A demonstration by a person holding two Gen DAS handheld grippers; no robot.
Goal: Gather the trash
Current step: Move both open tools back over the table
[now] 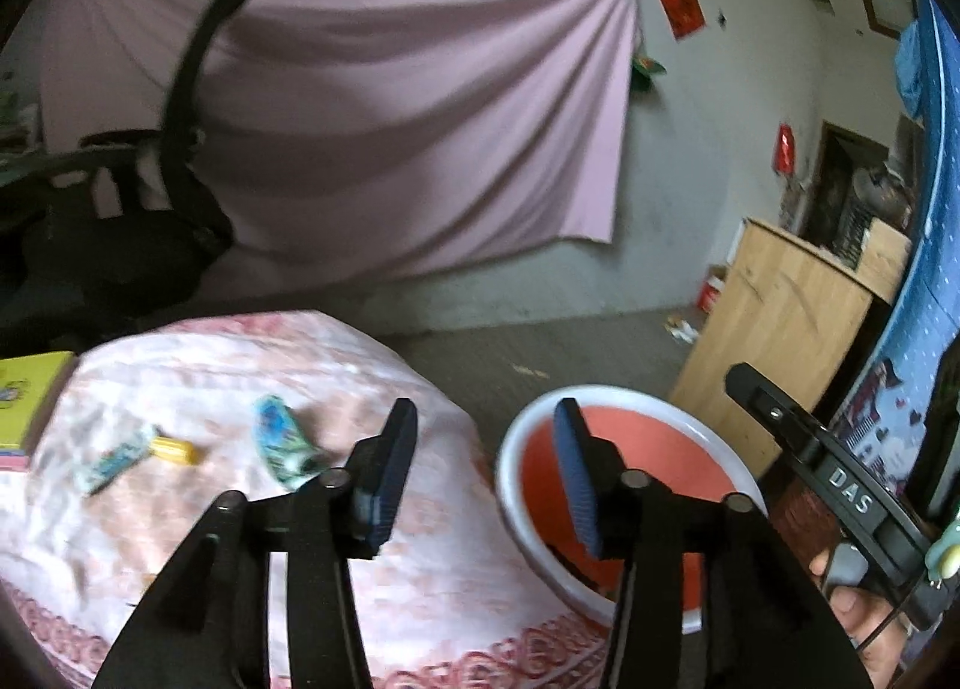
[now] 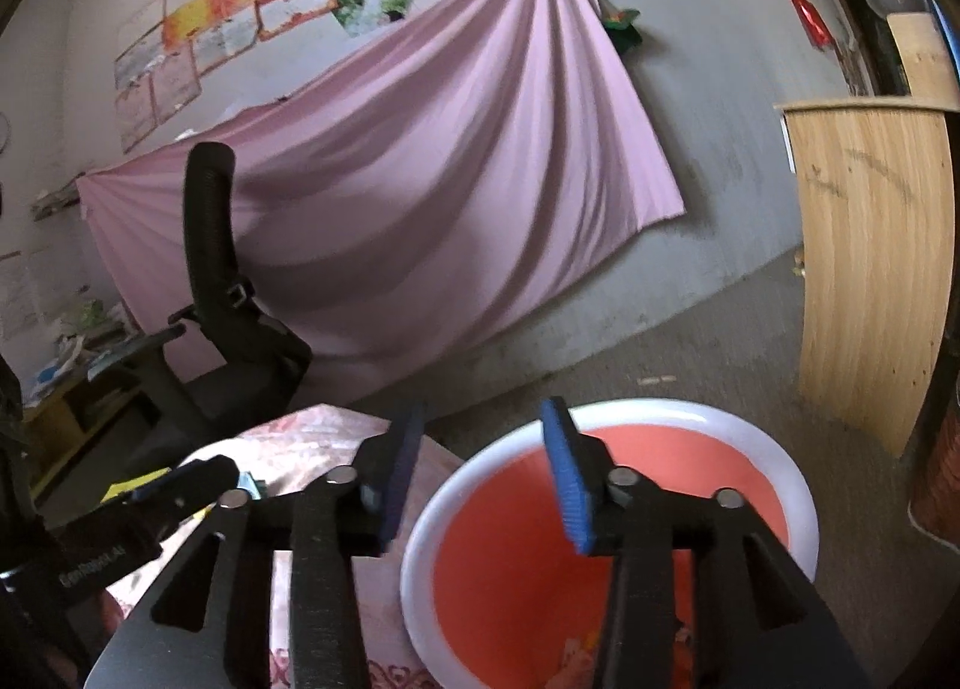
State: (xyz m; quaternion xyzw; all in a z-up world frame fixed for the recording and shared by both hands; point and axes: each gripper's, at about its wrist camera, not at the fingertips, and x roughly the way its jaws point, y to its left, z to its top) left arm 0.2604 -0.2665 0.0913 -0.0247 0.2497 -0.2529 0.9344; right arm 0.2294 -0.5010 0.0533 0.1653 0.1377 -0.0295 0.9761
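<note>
On the pink flowered tablecloth (image 1: 420,569) lie a crumpled blue-green wrapper (image 1: 282,443), a second wrapper (image 1: 111,461) and a small yellow piece (image 1: 174,449) beside it. A red bin with a white rim (image 1: 630,398) stands on the floor to the right of the table. My left gripper (image 1: 486,419) is open and holds nothing, hovering over the table's right edge, to the right of the wrappers. My right gripper (image 2: 483,419) is also open and holds nothing, above the left rim of the bin (image 2: 660,410). Pale scraps (image 2: 576,653) lie at the bin's bottom.
A black office chair (image 2: 228,329) stands behind the table, in front of a pink sheet (image 1: 390,119) hung on the wall. A wooden cabinet (image 1: 780,341) is beyond the bin. A yellow book (image 1: 30,395) sits at the table's left edge. A person's hand (image 1: 852,599) shows at right.
</note>
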